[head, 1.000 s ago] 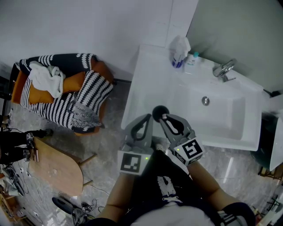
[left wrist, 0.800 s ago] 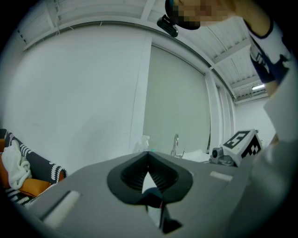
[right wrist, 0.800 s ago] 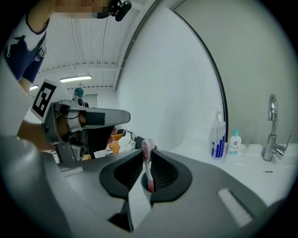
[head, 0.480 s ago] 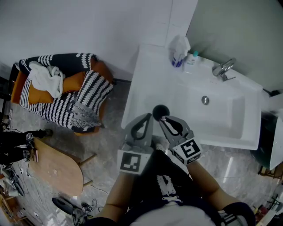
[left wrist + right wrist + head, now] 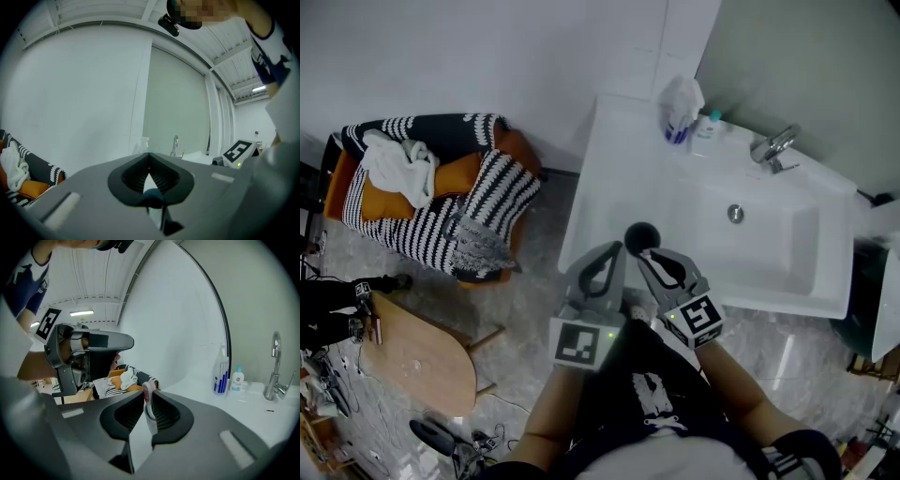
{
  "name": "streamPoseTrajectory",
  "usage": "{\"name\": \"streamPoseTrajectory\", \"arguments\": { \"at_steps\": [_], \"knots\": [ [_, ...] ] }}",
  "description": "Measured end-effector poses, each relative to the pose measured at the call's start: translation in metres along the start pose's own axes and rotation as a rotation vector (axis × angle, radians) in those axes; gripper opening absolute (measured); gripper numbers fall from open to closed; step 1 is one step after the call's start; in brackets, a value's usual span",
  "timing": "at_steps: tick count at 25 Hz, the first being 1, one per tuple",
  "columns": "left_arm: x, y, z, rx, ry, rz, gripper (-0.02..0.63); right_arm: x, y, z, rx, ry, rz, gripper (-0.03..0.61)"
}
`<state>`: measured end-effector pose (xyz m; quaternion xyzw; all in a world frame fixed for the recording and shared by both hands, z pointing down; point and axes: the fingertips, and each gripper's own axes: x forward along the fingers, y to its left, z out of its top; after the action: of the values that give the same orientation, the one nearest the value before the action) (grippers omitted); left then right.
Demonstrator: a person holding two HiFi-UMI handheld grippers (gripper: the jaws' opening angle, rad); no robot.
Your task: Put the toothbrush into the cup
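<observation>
A pink-and-white toothbrush (image 5: 149, 409) stands upright, head up, between the jaws of my right gripper (image 5: 148, 393), which is shut on it. In the head view this gripper (image 5: 649, 251) hovers over the front left of the white sink (image 5: 609, 178). A dark round cup (image 5: 642, 236) sits just beyond its tips. The brush's lower end is hidden under the jaws. My left gripper (image 5: 613, 249) hangs beside it to the left. Its fingertips meet in its own view (image 5: 149, 155) with nothing gripped.
A blue-and-white pump bottle (image 5: 220, 376) and a small bottle (image 5: 237, 379) stand at the sink's back, left of the tap (image 5: 776, 145). A striped armchair with cloths (image 5: 441, 197) and a wooden table (image 5: 417, 352) are on the floor to the left.
My right gripper has sunk slightly with the toothbrush. The left gripper and the cup have stayed in place.
</observation>
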<state>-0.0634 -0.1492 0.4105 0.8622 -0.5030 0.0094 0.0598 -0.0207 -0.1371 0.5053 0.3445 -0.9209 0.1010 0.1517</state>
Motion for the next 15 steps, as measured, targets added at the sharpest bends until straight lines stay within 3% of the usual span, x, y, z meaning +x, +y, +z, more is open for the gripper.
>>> {"name": "streamPoseTrajectory", "arguments": {
  "at_steps": [15],
  "knots": [
    [-0.0002, 0.0016, -0.0048, -0.002, 0.016, -0.003, 0.000, 0.0022, 0.0016, -0.0010, -0.014, -0.002, 0.006, 0.063]
  ]
}}
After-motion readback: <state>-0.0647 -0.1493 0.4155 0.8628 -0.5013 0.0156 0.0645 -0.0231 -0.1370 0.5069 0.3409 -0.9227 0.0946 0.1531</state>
